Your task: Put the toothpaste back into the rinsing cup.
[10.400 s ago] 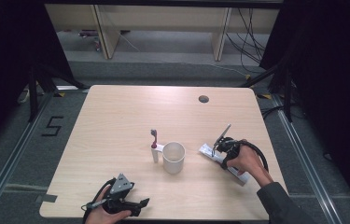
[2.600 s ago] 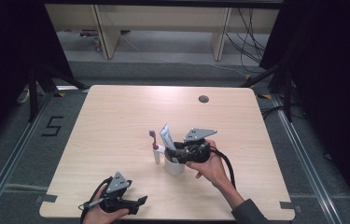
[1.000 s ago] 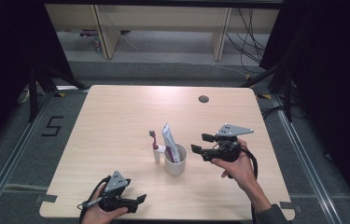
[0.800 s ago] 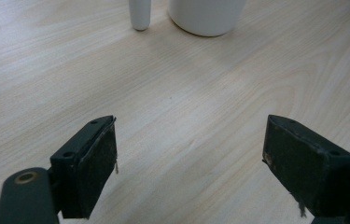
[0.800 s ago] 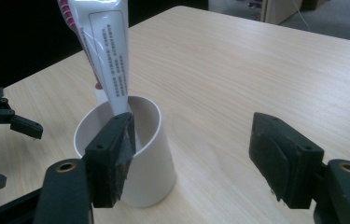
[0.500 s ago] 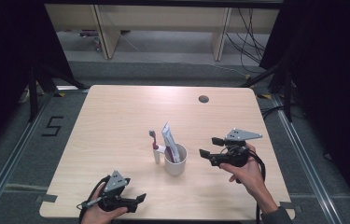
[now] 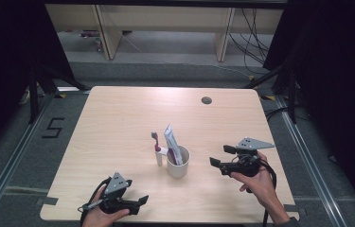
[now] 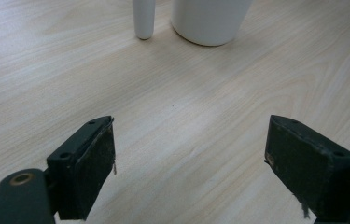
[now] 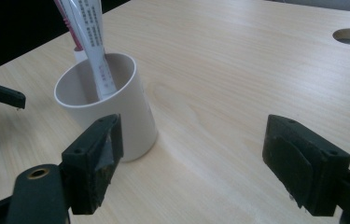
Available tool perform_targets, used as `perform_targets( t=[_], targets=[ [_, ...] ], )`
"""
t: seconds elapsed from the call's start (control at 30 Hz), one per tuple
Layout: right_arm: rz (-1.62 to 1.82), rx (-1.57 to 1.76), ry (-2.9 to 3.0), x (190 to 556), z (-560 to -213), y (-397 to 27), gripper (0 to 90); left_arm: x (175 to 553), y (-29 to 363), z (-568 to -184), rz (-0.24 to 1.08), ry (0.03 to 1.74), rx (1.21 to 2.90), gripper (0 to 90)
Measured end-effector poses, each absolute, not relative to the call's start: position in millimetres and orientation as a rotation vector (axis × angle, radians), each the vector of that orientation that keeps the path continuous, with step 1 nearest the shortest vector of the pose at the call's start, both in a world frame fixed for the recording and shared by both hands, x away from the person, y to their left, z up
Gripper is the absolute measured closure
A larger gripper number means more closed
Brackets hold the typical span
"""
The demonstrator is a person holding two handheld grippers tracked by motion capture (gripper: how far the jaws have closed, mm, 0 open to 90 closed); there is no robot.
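The left gripper (image 7: 139, 202) is held low at the near edge of the table (image 7: 118, 118), its jaws spread wide with nothing between them; in the left gripper view only bare wood lies between the pads, and the white cup (image 8: 210, 21) and the foot of the toothbrush (image 8: 143, 18) stand well ahead of its tips. It is best kept parked there, out of the working path. The toothbrush (image 7: 156, 149) stands upright just beside the cup (image 7: 178, 163), on the side away from the right gripper, and the toothpaste tube (image 7: 172, 144) leans inside the cup, its upper end above the rim. The right gripper (image 7: 221, 158) is held near the cup, on the side opposite the toothbrush, pointing toward it. Its jaws have just been opening and now stand wide apart, with nothing gripped; in the right gripper view the cup (image 9: 112, 112) sits ahead of one jaw and apart from it, and the tube (image 9: 91, 51) is seen resting against the inner wall. The step in hand is judged to be the release and withdrawal after the tube's placement. The withdrawal is best made straight back from the cup, with the jaws kept wide, so that the rim is not clipped and the cup, the tube and the nearby toothbrush are not tipped.
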State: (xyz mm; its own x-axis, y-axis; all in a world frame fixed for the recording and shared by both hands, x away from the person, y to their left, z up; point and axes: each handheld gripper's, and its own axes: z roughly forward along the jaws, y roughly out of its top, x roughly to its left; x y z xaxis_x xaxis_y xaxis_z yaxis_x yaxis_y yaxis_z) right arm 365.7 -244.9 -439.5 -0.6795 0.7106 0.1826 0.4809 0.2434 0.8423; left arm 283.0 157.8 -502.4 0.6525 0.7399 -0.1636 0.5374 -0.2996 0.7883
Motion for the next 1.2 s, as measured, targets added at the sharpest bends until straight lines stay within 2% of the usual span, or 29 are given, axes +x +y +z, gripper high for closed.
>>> perform_targets(
  t=[1.2],
  targets=[
    [1.321,1.172,2.296,322,-471,-290,19.4,280,161,-503,0.296,0.986,1.998,15.7]
  ],
)
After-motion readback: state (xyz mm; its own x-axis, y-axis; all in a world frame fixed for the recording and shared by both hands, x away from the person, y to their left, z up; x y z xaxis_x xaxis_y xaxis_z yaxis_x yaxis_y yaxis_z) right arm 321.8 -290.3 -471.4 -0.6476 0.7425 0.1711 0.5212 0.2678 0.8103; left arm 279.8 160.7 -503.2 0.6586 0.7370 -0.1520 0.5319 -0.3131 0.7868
